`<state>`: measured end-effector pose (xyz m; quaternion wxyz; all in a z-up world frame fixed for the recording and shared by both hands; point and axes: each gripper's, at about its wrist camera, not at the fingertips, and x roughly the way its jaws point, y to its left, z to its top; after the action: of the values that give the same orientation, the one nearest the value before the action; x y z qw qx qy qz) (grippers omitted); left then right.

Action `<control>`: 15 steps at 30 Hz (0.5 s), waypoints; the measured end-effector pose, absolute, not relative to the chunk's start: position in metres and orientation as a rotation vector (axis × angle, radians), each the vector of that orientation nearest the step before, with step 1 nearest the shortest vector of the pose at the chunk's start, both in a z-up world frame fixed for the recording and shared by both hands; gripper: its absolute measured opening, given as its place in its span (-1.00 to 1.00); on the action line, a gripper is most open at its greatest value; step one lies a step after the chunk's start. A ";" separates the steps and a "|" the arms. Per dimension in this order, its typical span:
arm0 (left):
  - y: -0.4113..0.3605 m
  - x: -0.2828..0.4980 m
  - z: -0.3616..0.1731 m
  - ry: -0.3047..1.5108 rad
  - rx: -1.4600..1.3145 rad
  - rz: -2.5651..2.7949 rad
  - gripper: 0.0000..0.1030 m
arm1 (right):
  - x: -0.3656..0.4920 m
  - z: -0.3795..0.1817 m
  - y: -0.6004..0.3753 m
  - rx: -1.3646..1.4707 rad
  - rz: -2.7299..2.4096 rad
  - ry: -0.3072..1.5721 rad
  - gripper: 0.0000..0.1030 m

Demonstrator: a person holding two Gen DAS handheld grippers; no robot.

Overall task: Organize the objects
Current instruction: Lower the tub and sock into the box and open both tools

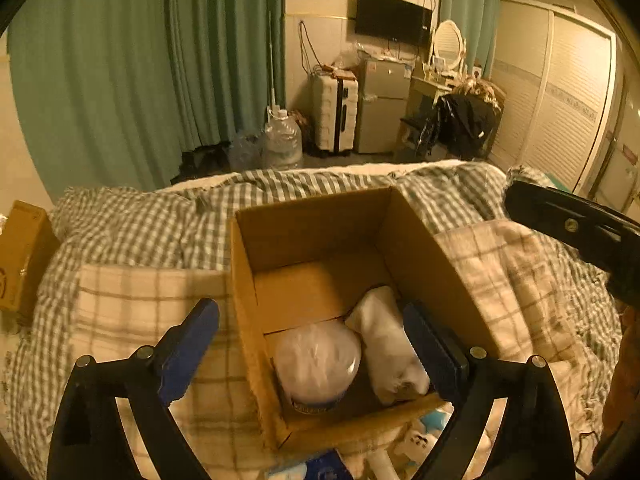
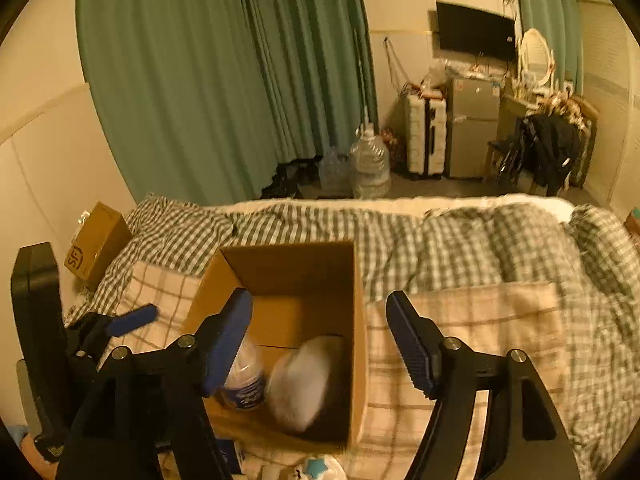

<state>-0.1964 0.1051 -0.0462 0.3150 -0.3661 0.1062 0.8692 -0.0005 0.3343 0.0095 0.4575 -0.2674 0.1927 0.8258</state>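
Observation:
An open cardboard box (image 1: 420, 240) sits on the bed; it also shows in the right wrist view (image 2: 288, 268). Inside lie a clear plastic jar with a blue label (image 1: 316, 364) and a white wrapped bundle (image 1: 390, 344). The jar (image 2: 246, 384) and the bundle (image 2: 300, 384) show in the right wrist view too. My left gripper (image 1: 316, 340) is open and empty, its fingers spread over the box's near end. My right gripper (image 2: 320, 344) is open and empty above the box's near right wall. Small white and blue items (image 1: 424, 436) lie just in front of the box.
The bed is covered by a green checked duvet (image 1: 160, 216) and a beige plaid blanket (image 1: 132, 300). A second closed cardboard box (image 2: 98, 244) stands at the bed's left edge. Beyond the bed are water jugs (image 1: 282, 142), a suitcase, a small fridge and green curtains.

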 end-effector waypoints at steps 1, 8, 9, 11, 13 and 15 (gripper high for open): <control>0.100 -0.192 -0.040 0.265 -0.963 2.294 0.86 | 0.003 0.016 0.329 -0.656 2.032 0.463 0.47; 0.057 -0.153 -0.001 0.202 -0.918 2.328 0.86 | 0.041 0.059 0.269 -0.618 2.006 0.390 0.57; 0.048 -0.144 0.003 0.204 -0.913 2.340 0.86 | 0.047 0.063 0.259 -0.612 2.002 0.388 0.57; 0.036 -0.131 0.006 0.199 -0.909 2.357 0.86 | 0.056 0.067 0.239 -0.609 1.995 0.384 0.58; 0.024 -0.120 0.007 0.196 -0.909 2.362 0.86 | 0.063 0.069 0.225 -0.612 1.994 0.378 0.58; 0.013 -0.112 0.005 0.200 -0.911 2.374 0.86 | 0.067 0.067 0.211 -0.621 1.989 0.373 0.58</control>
<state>-0.1117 0.0130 0.0048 0.2910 -0.3417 0.0750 0.8905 0.0672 0.2114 0.0670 0.4901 -0.2556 0.1538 0.8190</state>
